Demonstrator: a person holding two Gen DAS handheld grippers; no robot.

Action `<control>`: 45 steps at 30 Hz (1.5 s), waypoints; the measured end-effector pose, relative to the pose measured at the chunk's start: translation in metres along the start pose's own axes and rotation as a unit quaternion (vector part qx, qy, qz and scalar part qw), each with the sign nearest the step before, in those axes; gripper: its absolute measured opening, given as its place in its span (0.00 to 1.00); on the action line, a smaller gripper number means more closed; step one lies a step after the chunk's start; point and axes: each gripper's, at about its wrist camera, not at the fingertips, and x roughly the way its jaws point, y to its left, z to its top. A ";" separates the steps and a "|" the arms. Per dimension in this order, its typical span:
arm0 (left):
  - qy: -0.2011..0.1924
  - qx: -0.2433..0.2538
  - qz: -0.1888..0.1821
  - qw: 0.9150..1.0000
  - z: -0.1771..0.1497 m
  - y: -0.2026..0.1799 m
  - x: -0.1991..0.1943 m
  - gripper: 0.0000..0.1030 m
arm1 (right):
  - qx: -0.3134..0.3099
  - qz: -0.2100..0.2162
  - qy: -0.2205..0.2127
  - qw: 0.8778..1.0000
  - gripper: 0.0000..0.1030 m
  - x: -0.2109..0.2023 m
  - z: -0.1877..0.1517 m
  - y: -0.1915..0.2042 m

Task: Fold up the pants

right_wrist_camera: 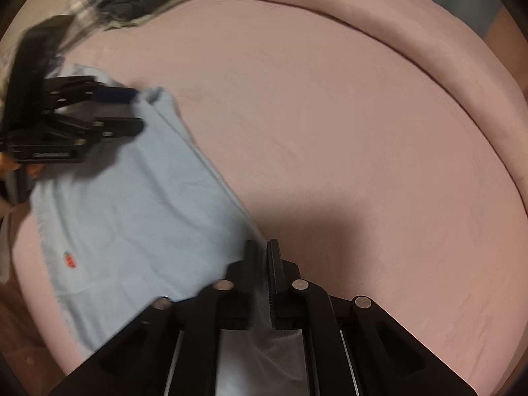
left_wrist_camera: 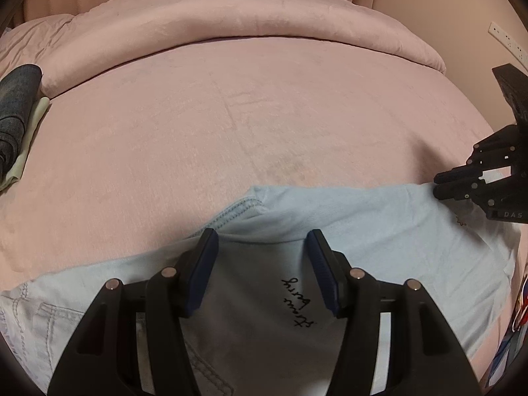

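Observation:
Light blue pants (left_wrist_camera: 346, 224) lie folded on the pink bed, with black script lettering and stitched seams in the left wrist view. They also show in the right wrist view (right_wrist_camera: 132, 198), with a small orange mark. My left gripper (left_wrist_camera: 262, 241) is open above the pants, near the crotch seam; it also shows in the right wrist view (right_wrist_camera: 137, 110). My right gripper (right_wrist_camera: 264, 257) is shut on the pants' edge; it appears in the left wrist view (left_wrist_camera: 437, 186) at the fabric's far right corner.
The pink bedspread (left_wrist_camera: 231, 115) covers the bed, with a rolled pink duvet (left_wrist_camera: 231, 13) along the far side. A stack of dark and plaid folded clothes (right_wrist_camera: 138, 0) lies at the bed's far left corner. A wall with a power strip (left_wrist_camera: 508, 43) stands on the right.

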 end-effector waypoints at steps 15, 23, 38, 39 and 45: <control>-0.010 0.013 0.073 0.997 -0.094 0.039 -0.062 0.59 | 0.035 0.083 -0.088 0.992 0.23 -0.050 -0.131 0.100; -0.008 -0.006 0.090 0.996 -0.103 0.045 -0.082 0.56 | 0.153 0.120 -0.142 0.970 0.23 -0.076 -0.180 0.067; 0.021 0.072 -0.041 0.996 -0.085 -0.079 -0.038 0.67 | 0.450 -0.081 -0.169 0.873 0.00 -0.098 -0.300 -0.098; 0.025 0.073 -0.047 0.996 -0.083 -0.082 -0.039 0.67 | 0.475 -0.081 -0.182 0.857 0.00 -0.108 -0.314 -0.103; 0.021 0.067 -0.089 0.994 -0.063 -0.099 -0.041 0.67 | 0.526 -0.005 -0.261 0.809 0.17 -0.144 -0.364 -0.086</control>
